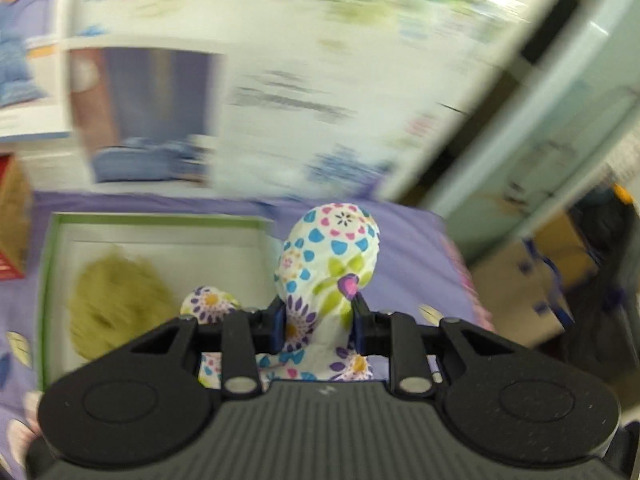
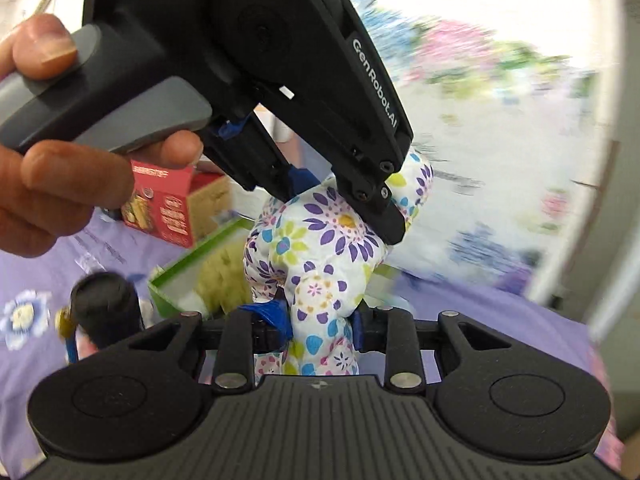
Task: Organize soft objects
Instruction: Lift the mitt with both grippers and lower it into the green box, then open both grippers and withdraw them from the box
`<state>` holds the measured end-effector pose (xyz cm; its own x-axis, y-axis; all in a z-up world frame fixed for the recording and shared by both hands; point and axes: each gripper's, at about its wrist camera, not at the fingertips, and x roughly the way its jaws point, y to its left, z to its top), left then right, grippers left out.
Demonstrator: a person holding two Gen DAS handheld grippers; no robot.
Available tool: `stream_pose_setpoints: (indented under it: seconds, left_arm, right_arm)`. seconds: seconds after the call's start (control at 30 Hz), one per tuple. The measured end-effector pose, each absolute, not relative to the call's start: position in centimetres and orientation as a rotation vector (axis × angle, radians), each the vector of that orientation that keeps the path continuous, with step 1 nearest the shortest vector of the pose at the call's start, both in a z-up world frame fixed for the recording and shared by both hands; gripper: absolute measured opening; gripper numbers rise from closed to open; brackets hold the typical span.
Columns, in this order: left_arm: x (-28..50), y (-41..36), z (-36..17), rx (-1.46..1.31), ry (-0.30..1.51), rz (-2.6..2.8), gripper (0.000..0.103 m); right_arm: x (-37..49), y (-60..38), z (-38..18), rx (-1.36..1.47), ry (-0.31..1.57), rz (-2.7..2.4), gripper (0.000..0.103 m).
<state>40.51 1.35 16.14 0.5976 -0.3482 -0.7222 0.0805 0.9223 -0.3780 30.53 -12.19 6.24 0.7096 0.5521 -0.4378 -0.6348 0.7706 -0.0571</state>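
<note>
Over the purple bedspread (image 1: 404, 236), the left gripper (image 1: 318, 320) and right gripper (image 2: 320, 320) each pinched the flowered cloth (image 2: 320, 248) tight.

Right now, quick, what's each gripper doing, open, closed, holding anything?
Left gripper: closed on the floral soft toy.
Right gripper: closed on the same floral soft toy, lower down.

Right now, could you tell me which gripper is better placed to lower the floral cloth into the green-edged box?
Probably the left gripper. It is shut on the floral cloth, and the green-edged box lies just beyond it. The right gripper also grips the cloth, lower on the bundle.
</note>
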Motion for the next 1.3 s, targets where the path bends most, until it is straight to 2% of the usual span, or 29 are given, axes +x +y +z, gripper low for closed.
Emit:
stream_pose_setpoints:
  seconds: [0.07,0.1,0.13,0.17,0.37,0.57,0.67,0.73,0.97,1.13,1.3]
  left_arm:
    - [43.7,3.3,13.9,-0.317,0.954,-0.195,0.032]
    - [44.9,4.3,12.5,-0.328,0.991,-0.164,0.050]
    - [45.9,5.2,11.0,-0.337,1.023,-0.151,0.080]
    - [46.8,6.1,9.7,-0.341,1.041,-0.150,0.083]
    - [47.6,9.9,7.2,-0.413,1.001,-0.034,0.083]
    - [45.4,11.1,9.2,-0.450,0.934,-0.017,0.084]
    - [43.1,10.9,11.0,-0.448,0.904,-0.045,0.086]
    - [40.9,10.6,12.3,-0.437,0.870,-0.062,0.091]
    - [30.6,8.8,15.0,-0.324,0.779,-0.126,0.092]
    - [22.7,7.9,12.6,-0.218,0.774,-0.159,0.092]
    - [15.1,7.9,6.8,-0.116,0.831,-0.143,0.092]
  right_arm:
    - [33.5,-9.7,4.8,-0.196,0.474,0.698,0.016]
    - [34.7,-8.6,3.7,-0.186,0.545,0.701,0.017]
    - [35.8,-8.1,2.7,-0.172,0.605,0.689,0.018]
    - [36.4,-8.1,1.9,-0.161,0.617,0.669,0.019]
    - [37.0,-12.2,0.9,-0.042,0.644,0.571,0.025]
    - [35.5,-16.4,2.8,0.011,0.558,0.506,0.025]
    - [33.4,-18.0,3.7,0.019,0.531,0.500,0.025]
    - [32.4,-19.1,3.0,0.011,0.528,0.487,0.026]
    - [23.4,-21.1,1.0,0.045,0.537,0.466,0.026]
    - [16.8,-21.8,-2.1,0.164,0.547,0.443,0.027]
    - [10.7,-20.3,-6.2,0.196,0.578,0.446,0.028]
